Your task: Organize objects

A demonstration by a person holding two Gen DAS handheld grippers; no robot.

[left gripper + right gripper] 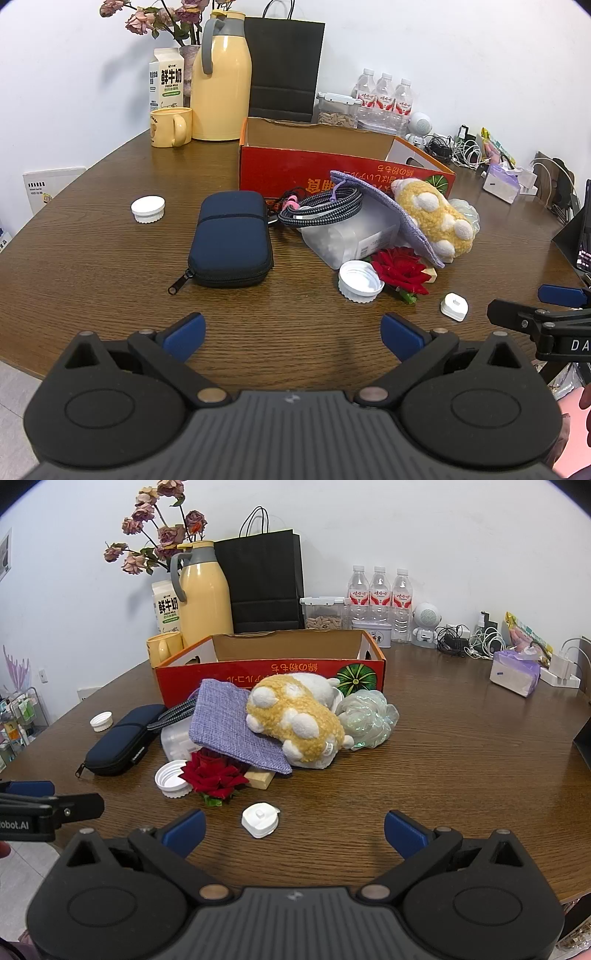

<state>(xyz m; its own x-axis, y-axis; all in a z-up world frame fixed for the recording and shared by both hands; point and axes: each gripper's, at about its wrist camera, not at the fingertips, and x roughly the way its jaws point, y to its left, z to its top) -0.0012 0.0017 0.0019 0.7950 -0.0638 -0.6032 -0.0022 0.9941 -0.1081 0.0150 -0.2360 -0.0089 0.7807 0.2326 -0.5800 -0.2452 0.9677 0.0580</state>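
- Nearest the cameras, the left gripper (293, 338) and the right gripper (294, 829) hover over the near edge of the wooden tabletop (461, 760), both with jaws spread wide and nothing between the blue pads; no item has been picked up yet.
- Just beyond the right gripper lies a small white plug-like piece (260, 819), alone on bare wood and the easiest first pick: the judgement is that a straight descent with the pads closing on its flat sides would serve best.
- A little farther, an upturned white cap (361, 281) touches a red rose (400, 271); lifting the cap by its rim should avoid dragging the petals.
- To the left, a dark blue zip case (231, 243) lies apart from the pile, within easy reach of the left gripper; gripping across its narrow width looks soundest.
- In the middle sits the heap: a purple cloth pouch (236, 727) draped over a clear plastic tub (347, 236), a coiled braided cable (319, 210) and a yellow plush paw (295, 723) on top. Top items likely need to come off first, or the stack may slide.
- A second white cap (147, 209) rests well to the far left.
- Behind everything, the open orange cardboard box (273, 672) looks the likely destination, its interior apparently empty.
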